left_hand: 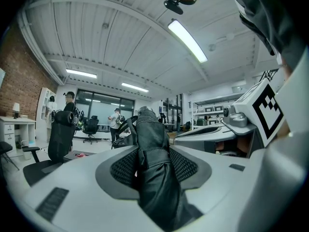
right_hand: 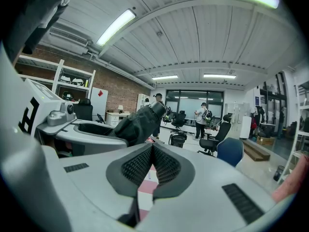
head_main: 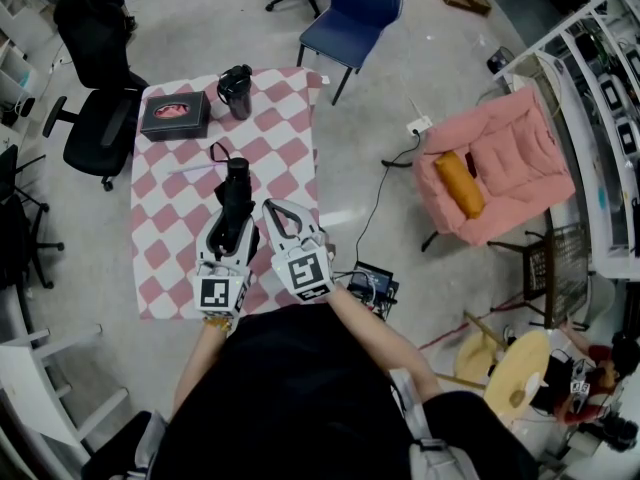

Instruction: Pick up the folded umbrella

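The folded umbrella (head_main: 237,190) is black and slim, with a wrist strap loop at its far end. My left gripper (head_main: 234,232) is shut on it, and the umbrella sticks out forward over the pink-and-white checkered table (head_main: 290,128). In the left gripper view the umbrella (left_hand: 152,149) fills the gap between the two mesh pads (left_hand: 123,168). My right gripper (head_main: 276,212) is just to the right of the umbrella, shut with nothing in it. In the right gripper view its pads (right_hand: 166,166) meet at the tips, and the umbrella (right_hand: 137,124) shows to the left.
A black box (head_main: 175,115) with something red on top and a black jug (head_main: 236,90) stand at the table's far end. A thin white stick (head_main: 195,168) lies left of the umbrella. A blue chair (head_main: 355,13), a black office chair (head_main: 100,118) and a pink armchair (head_main: 500,163) surround the table.
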### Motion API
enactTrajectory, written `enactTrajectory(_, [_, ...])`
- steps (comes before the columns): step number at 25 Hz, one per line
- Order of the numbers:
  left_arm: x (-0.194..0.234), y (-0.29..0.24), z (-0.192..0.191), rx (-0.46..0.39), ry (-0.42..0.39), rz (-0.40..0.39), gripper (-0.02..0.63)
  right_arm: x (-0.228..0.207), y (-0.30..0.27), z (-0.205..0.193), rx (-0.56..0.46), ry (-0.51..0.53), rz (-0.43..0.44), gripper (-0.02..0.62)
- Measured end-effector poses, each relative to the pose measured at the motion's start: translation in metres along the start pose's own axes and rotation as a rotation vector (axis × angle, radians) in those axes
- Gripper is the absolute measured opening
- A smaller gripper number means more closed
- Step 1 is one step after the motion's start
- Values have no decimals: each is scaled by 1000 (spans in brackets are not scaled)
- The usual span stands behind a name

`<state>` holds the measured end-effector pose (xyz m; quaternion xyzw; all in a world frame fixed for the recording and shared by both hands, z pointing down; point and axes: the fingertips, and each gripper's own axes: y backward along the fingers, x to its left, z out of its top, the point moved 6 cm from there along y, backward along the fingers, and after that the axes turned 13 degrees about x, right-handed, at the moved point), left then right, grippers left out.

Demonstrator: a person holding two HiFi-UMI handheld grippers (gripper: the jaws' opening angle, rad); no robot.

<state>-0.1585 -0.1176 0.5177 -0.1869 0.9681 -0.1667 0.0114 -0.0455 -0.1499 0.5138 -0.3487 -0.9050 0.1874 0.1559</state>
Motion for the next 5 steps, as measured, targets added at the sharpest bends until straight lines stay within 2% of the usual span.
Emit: enactTrajectory(5, [0, 0, -7, -17, 0, -12, 199, 0, 1, 0, -1, 3, -2, 15])
